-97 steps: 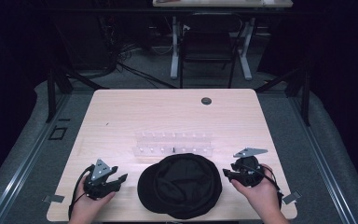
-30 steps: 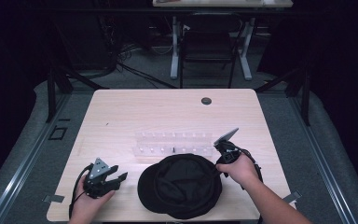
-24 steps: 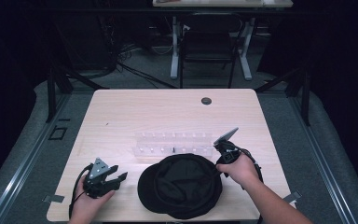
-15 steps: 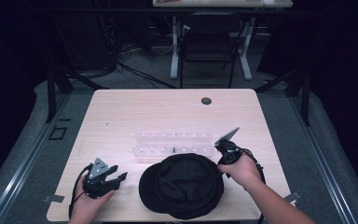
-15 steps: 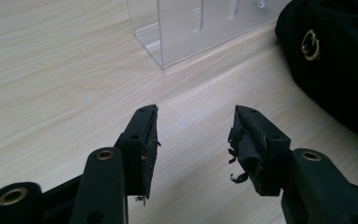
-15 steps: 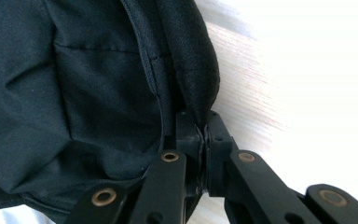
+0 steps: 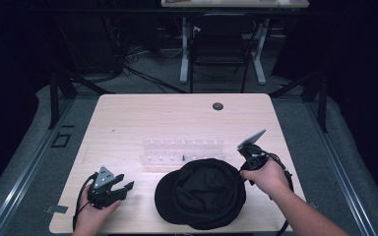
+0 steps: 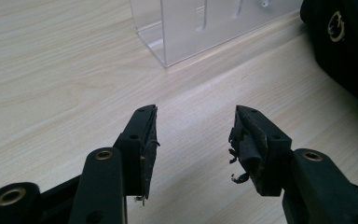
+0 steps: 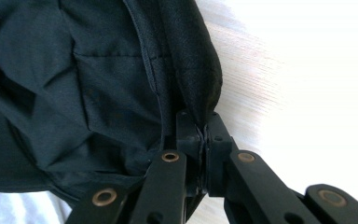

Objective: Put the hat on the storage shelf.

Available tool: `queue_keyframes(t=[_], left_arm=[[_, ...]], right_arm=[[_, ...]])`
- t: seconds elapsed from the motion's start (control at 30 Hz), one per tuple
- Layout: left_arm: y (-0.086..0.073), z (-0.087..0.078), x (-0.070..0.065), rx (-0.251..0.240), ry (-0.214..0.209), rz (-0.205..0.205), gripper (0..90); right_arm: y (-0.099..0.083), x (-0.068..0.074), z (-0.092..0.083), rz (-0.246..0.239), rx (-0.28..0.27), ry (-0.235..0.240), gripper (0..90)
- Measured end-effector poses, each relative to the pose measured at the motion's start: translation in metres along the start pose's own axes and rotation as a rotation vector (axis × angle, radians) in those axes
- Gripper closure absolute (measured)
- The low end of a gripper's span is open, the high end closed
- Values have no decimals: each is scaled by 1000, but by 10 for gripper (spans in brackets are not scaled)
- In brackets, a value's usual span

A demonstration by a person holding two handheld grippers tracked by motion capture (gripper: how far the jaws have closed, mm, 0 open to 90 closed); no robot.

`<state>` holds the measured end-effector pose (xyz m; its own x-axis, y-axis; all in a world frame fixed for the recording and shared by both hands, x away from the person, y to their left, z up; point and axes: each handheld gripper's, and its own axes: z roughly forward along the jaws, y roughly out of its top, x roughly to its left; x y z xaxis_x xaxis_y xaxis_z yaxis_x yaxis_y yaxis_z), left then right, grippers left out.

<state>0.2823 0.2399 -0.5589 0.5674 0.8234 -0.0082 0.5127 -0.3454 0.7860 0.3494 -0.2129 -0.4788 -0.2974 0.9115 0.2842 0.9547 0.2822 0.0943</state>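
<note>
Standing just behind black cap (image 7: 202,192): clear rack (image 7: 183,151).

Matt black cloth cap (image 7: 202,194), pale wood-grain table (image 7: 177,118), clear plastic rack (image 7: 184,151)

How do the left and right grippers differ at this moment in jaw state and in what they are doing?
The left gripper has its jaws apart with nothing between them; the right gripper has its jaws shut on the edge of the black cap. The left gripper sits low at the table's near left edge, away from the cap; the right gripper is at the cap's right edge. Both are hand-held, black and two-jawed.
</note>
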Motion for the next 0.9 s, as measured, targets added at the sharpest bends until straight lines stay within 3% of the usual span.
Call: queue_keyframes(t=[0.03, 0.07, 0.1, 0.2, 0.23, 0.33, 0.37, 0.57, 0.8, 0.9], left_arm=[[0, 0, 0, 0, 0, 0, 501], [0, 0, 0, 0, 1, 3, 501], [0, 0, 0, 0, 2, 3, 501], [0, 0, 0, -6, 4, 1, 502], [0, 0, 1, -6, 4, 2, 502], [0, -1, 1, -2, 1, 2, 501], [0, -1, 1, -2, 1, 2, 501], [0, -1, 1, -1, 2, 1, 501], [0, -1, 1, 0, 5, -2, 502], [0, -1, 1, -6, 3, -6, 502]], right_arm=[[-1, 1, -1, 22, -30, 8, 880], [-1, 0, -6, 0, 1, -1, 880], [-2, 1, -7, 23, -35, 6, 880], [-3, 2, -17, 8, 8, -4, 881], [-4, 3, -17, 26, -20, 1, 881], [-5, 4, -22, 39, -23, 13, 881], [-5, 3, -27, 21, -8, 17, 881], [-9, 7, -36, 42, -24, 45, 881], [-10, 14, -51, 18, -13, 76, 881], [-11, 19, -58, 37, -21, 95, 881]])
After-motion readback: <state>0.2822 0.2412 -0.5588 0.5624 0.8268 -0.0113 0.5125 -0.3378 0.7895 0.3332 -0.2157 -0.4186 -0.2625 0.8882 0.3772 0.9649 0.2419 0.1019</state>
